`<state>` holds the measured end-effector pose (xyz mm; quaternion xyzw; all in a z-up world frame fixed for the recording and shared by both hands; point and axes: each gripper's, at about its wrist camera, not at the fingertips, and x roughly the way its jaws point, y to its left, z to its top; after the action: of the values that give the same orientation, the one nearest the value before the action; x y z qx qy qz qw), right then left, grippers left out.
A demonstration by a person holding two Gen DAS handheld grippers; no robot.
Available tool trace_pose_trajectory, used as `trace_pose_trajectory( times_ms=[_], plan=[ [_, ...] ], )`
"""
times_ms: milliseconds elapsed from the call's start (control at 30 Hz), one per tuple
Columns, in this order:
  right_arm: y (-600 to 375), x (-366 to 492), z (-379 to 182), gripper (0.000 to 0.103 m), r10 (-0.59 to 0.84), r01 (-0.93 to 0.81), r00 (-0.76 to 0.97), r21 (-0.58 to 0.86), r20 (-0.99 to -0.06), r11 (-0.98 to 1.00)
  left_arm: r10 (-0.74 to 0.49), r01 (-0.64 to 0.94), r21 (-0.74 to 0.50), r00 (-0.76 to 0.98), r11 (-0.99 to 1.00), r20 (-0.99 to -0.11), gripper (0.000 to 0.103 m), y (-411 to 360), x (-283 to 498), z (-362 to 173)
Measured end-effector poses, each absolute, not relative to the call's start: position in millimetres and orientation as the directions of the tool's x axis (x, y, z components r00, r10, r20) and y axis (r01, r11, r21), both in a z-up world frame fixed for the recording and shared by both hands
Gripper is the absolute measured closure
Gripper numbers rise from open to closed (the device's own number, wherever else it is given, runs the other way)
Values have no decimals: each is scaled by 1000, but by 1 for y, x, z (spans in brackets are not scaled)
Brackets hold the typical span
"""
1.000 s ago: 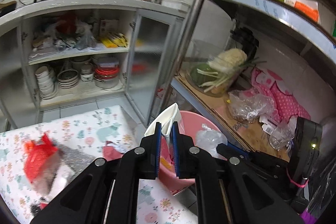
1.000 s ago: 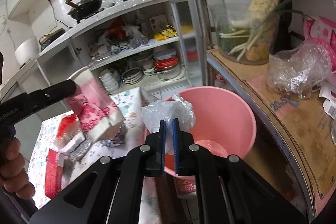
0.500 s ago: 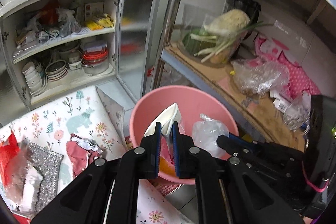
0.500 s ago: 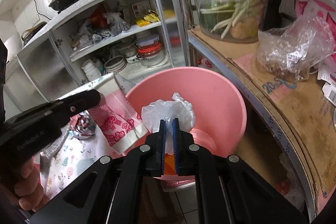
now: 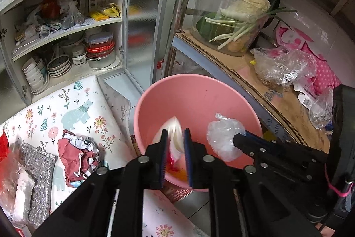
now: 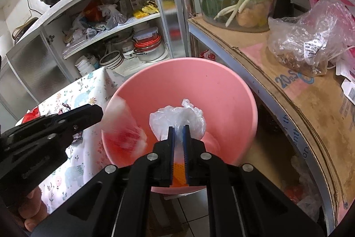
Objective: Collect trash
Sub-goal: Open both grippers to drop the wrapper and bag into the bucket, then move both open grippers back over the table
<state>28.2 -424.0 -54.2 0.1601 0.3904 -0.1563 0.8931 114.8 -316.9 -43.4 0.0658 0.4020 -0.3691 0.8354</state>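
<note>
A pink bin (image 5: 199, 94) stands on the floor beside the table, and both grippers hang over its mouth. My left gripper (image 5: 175, 132) has its jaws opening. A white and pink paper bag (image 5: 176, 146) is blurred between the parted pads and slipping down loose. In the right wrist view that paper bag (image 6: 124, 128) shows just past the left gripper (image 6: 97, 112), dropping inside the bin (image 6: 188, 81). My right gripper (image 6: 178, 129) is shut on a crumpled clear plastic bag (image 6: 175, 117). The same plastic bag (image 5: 221, 137) sits at the right gripper's tips (image 5: 236, 140).
A table with a floral cloth (image 5: 77, 103) lies left of the bin, bearing a crumpled red wrapper (image 5: 75, 157) and a grey glitter cloth (image 5: 37, 170). A cardboard-lined shelf (image 5: 255, 86) with bagged goods runs on the right. A metal pole (image 5: 182, 14) and an open cabinet stand behind.
Both grippers have sunk closer over the pink bin. The left jaws have parted and the paper bag, held firm before, now blurs downward. The right grip on the plastic bag is unchanged.
</note>
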Motion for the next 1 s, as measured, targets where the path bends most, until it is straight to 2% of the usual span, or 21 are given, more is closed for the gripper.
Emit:
trace_pose_trajectory(
  times_ms=[233,700,800,1000],
  plan=[
    [-425,28,-52,93,-151,398,648,164,-746,903,-574,674,-189,410,714,-709,67,-316,109,-32],
    [-410,12,-25,93,-135,357,707,185,-695,916,-580,675,-153,471,722,-665,65,-297,87,2],
    [-402,8,-17,93,-126,339,722,189,-680,922,-579,673,-142,488,726,-653,59,-289,79,11],
    [-384,-1,-4,93,-103,295,746,188,-658,937,-578,668,-123,518,734,-631,57,-273,63,27]
  ],
)
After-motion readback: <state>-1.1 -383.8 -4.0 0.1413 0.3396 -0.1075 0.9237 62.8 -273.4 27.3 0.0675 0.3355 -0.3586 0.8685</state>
